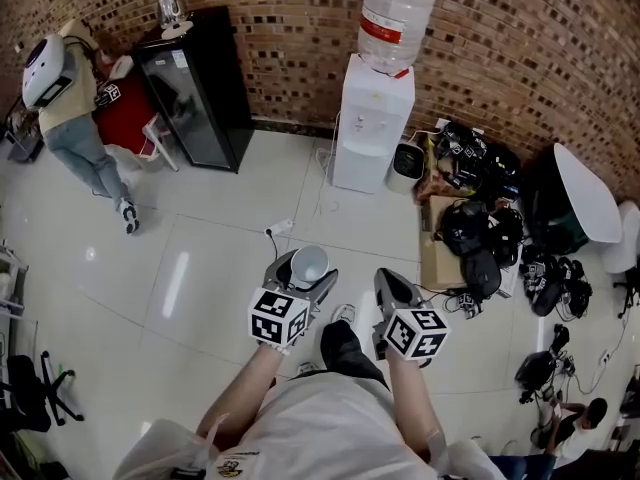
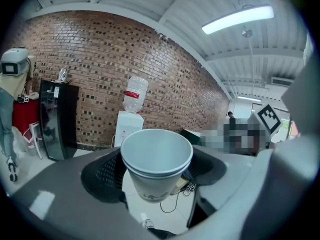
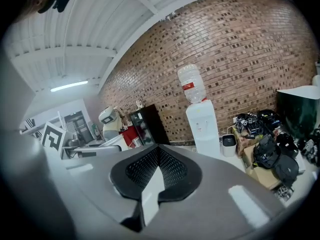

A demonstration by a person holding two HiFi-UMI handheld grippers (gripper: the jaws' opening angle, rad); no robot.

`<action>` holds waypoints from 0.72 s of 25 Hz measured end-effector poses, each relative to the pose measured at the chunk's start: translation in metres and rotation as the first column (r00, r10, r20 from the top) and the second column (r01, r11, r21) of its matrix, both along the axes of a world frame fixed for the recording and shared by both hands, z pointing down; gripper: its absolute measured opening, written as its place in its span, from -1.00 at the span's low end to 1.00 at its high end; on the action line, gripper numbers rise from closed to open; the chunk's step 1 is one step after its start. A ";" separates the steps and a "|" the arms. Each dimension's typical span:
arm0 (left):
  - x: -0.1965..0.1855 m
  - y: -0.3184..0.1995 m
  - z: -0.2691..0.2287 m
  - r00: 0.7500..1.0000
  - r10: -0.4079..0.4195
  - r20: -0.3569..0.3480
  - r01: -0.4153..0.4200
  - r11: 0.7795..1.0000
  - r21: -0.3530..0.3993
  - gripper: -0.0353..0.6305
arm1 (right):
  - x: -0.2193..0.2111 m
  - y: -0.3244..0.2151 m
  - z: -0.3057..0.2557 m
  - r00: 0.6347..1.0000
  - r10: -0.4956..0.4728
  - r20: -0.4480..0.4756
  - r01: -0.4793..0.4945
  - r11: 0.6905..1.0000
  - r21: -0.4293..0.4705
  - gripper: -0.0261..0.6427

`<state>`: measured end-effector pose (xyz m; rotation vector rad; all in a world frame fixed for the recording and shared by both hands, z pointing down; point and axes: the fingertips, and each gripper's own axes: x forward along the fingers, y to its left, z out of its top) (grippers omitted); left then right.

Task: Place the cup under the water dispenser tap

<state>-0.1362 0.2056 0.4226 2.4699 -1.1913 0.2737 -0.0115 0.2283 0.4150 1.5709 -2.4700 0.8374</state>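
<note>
A white paper cup [image 1: 309, 262] stands upright between the jaws of my left gripper [image 1: 306, 270], which is shut on its sides. In the left gripper view the cup [image 2: 156, 164] fills the middle, with the left gripper [image 2: 157, 176] round it. The white water dispenser [image 1: 372, 128], with a clear bottle [image 1: 395, 8] on top, stands against the brick wall some way ahead across the tiled floor. It shows small in the left gripper view as the dispenser [image 2: 129, 129] and in the right gripper view as the dispenser [image 3: 202, 126]. My right gripper [image 1: 389, 280] is shut and holds nothing, its pads [image 3: 172, 170] meeting.
A black glass-door cabinet [image 1: 195, 88] stands left of the dispenser, with a person [image 1: 75, 118] further left. A small bin [image 1: 405, 166], a cardboard box [image 1: 435, 253] and a pile of black bags [image 1: 480, 228] lie to the dispenser's right. A power strip [image 1: 278, 228] lies on the floor.
</note>
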 end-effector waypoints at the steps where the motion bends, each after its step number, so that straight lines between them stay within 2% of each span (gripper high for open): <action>1: 0.003 -0.012 -0.001 1.000 -0.002 0.003 0.002 1.000 0.003 0.24 | 0.004 -0.012 -0.001 1.000 -0.002 0.001 0.002 1.000 0.001 -0.92; 11: 0.048 -0.137 -0.016 1.000 -0.021 0.023 0.021 1.000 0.022 0.24 | 0.055 -0.138 -0.009 1.000 -0.008 0.024 0.008 1.000 0.016 -0.92; 18: 0.064 -0.197 -0.016 0.997 -0.067 0.032 0.067 0.997 0.026 0.24 | 0.085 -0.200 0.004 0.999 -0.018 0.034 0.019 1.000 -0.013 -0.92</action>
